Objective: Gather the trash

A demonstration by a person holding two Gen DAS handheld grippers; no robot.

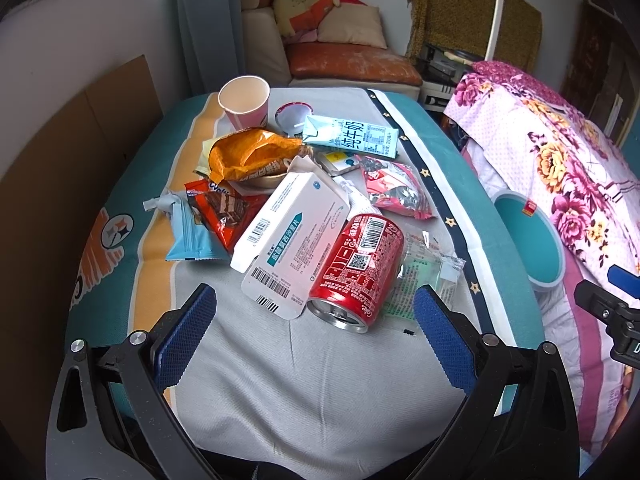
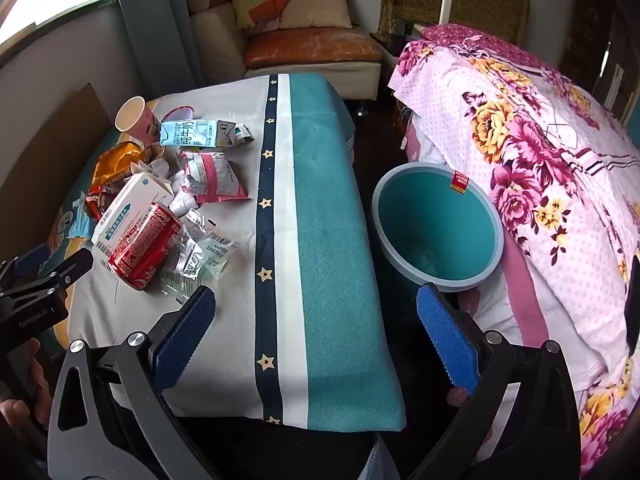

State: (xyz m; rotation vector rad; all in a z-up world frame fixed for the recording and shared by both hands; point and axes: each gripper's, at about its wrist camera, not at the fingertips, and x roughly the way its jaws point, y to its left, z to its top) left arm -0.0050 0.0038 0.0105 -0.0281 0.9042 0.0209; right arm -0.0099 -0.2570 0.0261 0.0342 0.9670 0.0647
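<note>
A heap of trash lies on the cloth-covered table point(image 1: 280, 380): a red cola can point(image 1: 356, 270) on its side, a white medicine box point(image 1: 288, 232), a milk carton point(image 1: 352, 136), an orange snack bag point(image 1: 248, 154), a pink paper cup point(image 1: 244, 102) and several wrappers. My left gripper point(image 1: 314, 320) is open, just short of the can, holding nothing. The right gripper point(image 2: 316, 320) is open over the table's teal right edge, empty. A teal bin point(image 2: 438, 224) stands on the floor between table and bed.
A bed with a pink flowered quilt point(image 2: 540, 160) runs along the right, close to the bin. A sofa with cushions point(image 2: 304, 44) stands beyond the table. Cardboard point(image 1: 80, 152) leans on the left wall. A person's hand point(image 2: 24, 400) holds the left gripper's handle.
</note>
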